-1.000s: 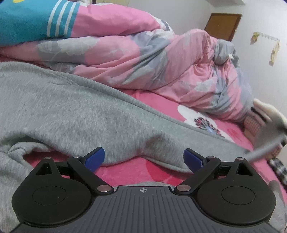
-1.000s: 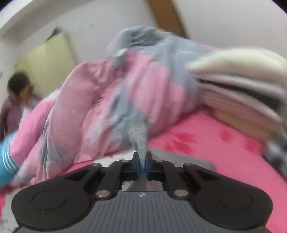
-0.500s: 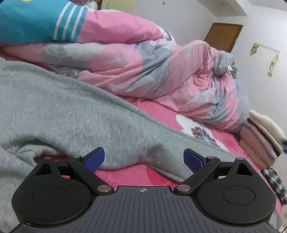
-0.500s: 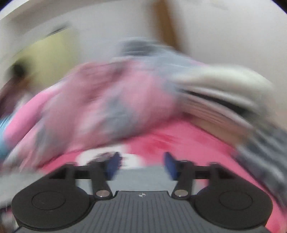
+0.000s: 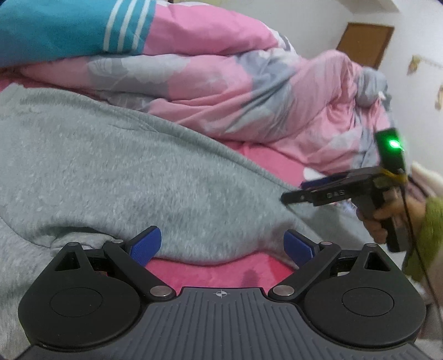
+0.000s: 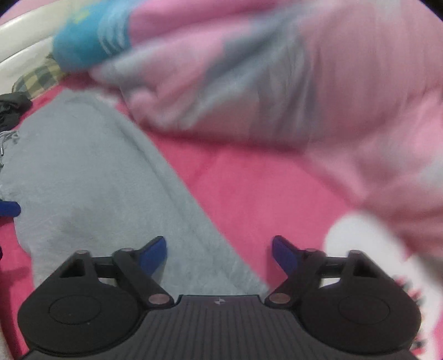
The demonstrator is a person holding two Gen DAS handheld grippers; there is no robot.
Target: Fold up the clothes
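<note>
Bed covered with a bright pink sheet, carrying a white patch with a dark printed motif; a rumpled pink-and-grey floral duvet is heaped along the far side, with a teal white-striped fabric on top at its left end. White walls behind, a brown wooden door at the far right corner, small objects hanging on the wall beside it. Right wrist view, blurred: checked fabric and a dark garment at the bed's far left edge

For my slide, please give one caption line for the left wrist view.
Open left tongs face grey fleece trousers on a pink bed sheet.
</note>
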